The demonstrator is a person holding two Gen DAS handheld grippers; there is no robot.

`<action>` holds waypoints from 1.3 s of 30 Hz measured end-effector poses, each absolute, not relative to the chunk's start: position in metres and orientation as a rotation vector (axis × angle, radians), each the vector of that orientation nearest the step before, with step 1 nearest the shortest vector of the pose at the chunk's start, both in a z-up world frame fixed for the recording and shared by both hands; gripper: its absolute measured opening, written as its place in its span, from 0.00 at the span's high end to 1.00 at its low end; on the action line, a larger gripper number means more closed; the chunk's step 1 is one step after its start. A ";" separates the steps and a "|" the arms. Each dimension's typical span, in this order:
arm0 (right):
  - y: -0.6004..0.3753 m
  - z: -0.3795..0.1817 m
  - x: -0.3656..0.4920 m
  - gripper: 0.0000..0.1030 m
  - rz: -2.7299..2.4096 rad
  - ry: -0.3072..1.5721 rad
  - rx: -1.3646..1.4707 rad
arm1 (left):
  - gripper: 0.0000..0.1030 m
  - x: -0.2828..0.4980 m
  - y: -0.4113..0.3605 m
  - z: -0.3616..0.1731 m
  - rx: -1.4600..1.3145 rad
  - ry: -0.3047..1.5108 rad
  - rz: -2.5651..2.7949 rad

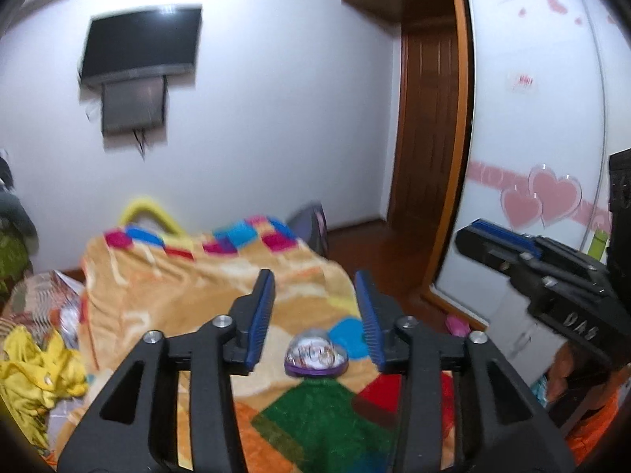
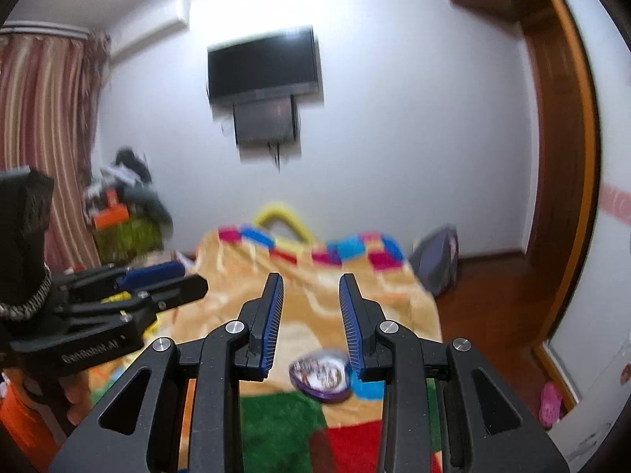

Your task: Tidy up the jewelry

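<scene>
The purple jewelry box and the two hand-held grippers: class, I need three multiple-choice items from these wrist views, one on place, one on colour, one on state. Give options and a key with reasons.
1. Where does the purple jewelry box lie?
A. On the patchwork blanket on the bed
B. On the wooden floor
C. Between closed fingers

2. What colour are the finger pads of the left hand-held gripper?
A. Red
B. Blue
C. Yellow

3. What state is the right hand-held gripper in?
A. Shut on the box
B. Shut on nothing
C. Open, holding nothing

Key: 1 A, the box rests on the blanket beyond the fingers. 2 B, ribbed blue pads line the black fingers. 3 C, a clear gap shows between its fingers, with the box lying on the blanket past them.
</scene>
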State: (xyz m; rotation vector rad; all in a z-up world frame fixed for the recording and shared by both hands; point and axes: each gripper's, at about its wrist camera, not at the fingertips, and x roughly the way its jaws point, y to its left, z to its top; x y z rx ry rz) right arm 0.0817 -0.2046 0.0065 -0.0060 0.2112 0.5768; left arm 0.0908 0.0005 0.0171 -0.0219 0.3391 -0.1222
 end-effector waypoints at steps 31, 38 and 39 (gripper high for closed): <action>-0.216 0.015 0.017 0.04 0.432 0.047 0.023 | 0.03 0.000 0.006 0.033 -0.069 0.160 -0.004; -0.217 0.014 0.017 0.04 0.435 0.062 0.020 | 0.03 0.002 0.001 0.033 -0.061 0.165 -0.004; -0.217 0.014 0.017 0.04 0.435 0.063 0.019 | 0.03 0.002 0.001 0.033 -0.060 0.165 -0.005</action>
